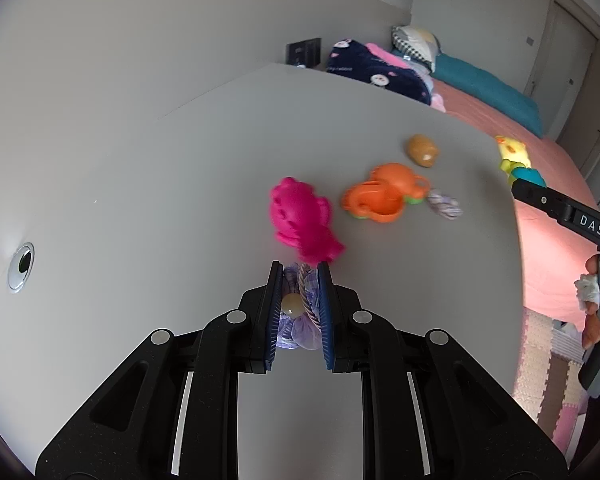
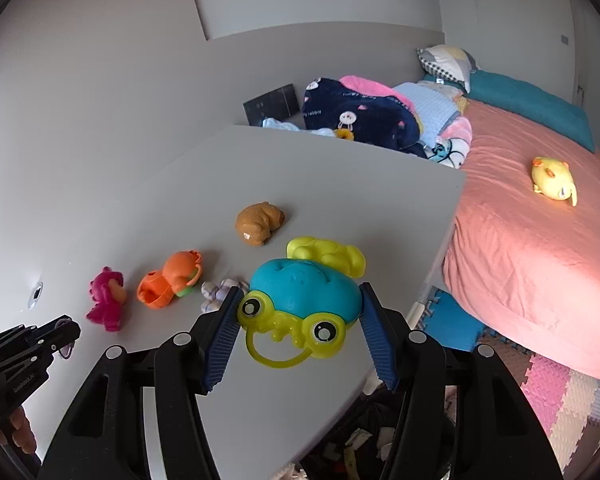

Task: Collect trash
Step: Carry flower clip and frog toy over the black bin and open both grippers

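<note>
Here, at nine o'clock of the table (image 1: 140,184), the left gripper (image 1: 300,280) pinches a crumpled lilac pouch (image 1: 300,320) with a cord and bead, half hidden between the pads. Toward three o'clock, the right gripper (image 2: 300,300) clamps a blue-and-green frog toy (image 2: 300,300) above the table's corner. Below the edge at six o'clock, a dark bin (image 2: 364,440) of scraps is hard to make out.

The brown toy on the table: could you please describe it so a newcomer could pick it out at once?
Start at the grey table beside the pink bed. Of the toys on it, the brown toy lies farthest back, beyond the orange toy. It is the only dull, tan, rounded lump among bright plastic ones.
</note>
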`<act>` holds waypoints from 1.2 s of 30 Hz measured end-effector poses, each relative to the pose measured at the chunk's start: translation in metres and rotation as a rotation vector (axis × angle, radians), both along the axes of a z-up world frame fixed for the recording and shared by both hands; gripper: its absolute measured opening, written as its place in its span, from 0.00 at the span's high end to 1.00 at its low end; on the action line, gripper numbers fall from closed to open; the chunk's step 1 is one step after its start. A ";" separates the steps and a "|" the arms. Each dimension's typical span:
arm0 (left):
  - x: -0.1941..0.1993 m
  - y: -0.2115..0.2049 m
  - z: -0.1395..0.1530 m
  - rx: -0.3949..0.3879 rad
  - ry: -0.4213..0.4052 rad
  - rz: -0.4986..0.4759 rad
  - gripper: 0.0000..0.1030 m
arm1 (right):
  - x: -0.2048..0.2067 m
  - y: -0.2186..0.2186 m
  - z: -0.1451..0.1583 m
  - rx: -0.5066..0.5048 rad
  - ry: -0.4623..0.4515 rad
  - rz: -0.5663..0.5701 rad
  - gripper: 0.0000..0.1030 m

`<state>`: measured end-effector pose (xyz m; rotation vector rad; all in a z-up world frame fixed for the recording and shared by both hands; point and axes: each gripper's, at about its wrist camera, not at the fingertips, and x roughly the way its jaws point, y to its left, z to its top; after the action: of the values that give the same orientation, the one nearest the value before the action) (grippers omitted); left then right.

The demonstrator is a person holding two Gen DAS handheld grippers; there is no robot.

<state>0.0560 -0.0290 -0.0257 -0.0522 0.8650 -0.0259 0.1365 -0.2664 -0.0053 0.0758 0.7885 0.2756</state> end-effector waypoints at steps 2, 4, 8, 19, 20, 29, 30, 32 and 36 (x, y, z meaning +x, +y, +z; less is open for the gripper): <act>-0.006 -0.008 0.003 -0.005 -0.006 -0.012 0.84 | -0.011 -0.007 0.005 0.003 -0.010 -0.006 0.42; -0.012 -0.020 0.006 -0.005 -0.013 -0.033 0.84 | -0.021 -0.013 0.009 0.001 -0.018 -0.012 0.42; -0.017 -0.042 0.010 -0.009 -0.025 -0.075 0.84 | -0.041 -0.028 0.016 0.002 -0.035 -0.030 0.42; -0.032 -0.093 0.016 -0.019 -0.048 -0.173 0.84 | -0.088 -0.068 0.026 -0.005 -0.065 -0.086 0.42; -0.034 -0.097 0.015 -0.019 -0.047 -0.180 0.84 | -0.092 -0.070 0.027 -0.005 -0.067 -0.092 0.42; -0.050 -0.131 0.016 -0.022 -0.053 -0.255 0.84 | -0.119 -0.097 0.029 -0.009 -0.077 -0.136 0.42; -0.051 -0.134 0.016 -0.021 -0.054 -0.261 0.84 | -0.121 -0.100 0.029 -0.009 -0.076 -0.142 0.42; -0.053 -0.141 0.016 -0.022 -0.054 -0.275 0.84 | -0.126 -0.104 0.030 -0.011 -0.076 -0.153 0.42; -0.055 -0.150 0.015 -0.023 -0.053 -0.298 0.84 | -0.135 -0.114 0.030 -0.016 -0.077 -0.170 0.42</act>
<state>0.0014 -0.1794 -0.0108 0.0560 0.8139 -0.3151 0.0018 -0.3803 0.0249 0.1157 0.7026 0.1105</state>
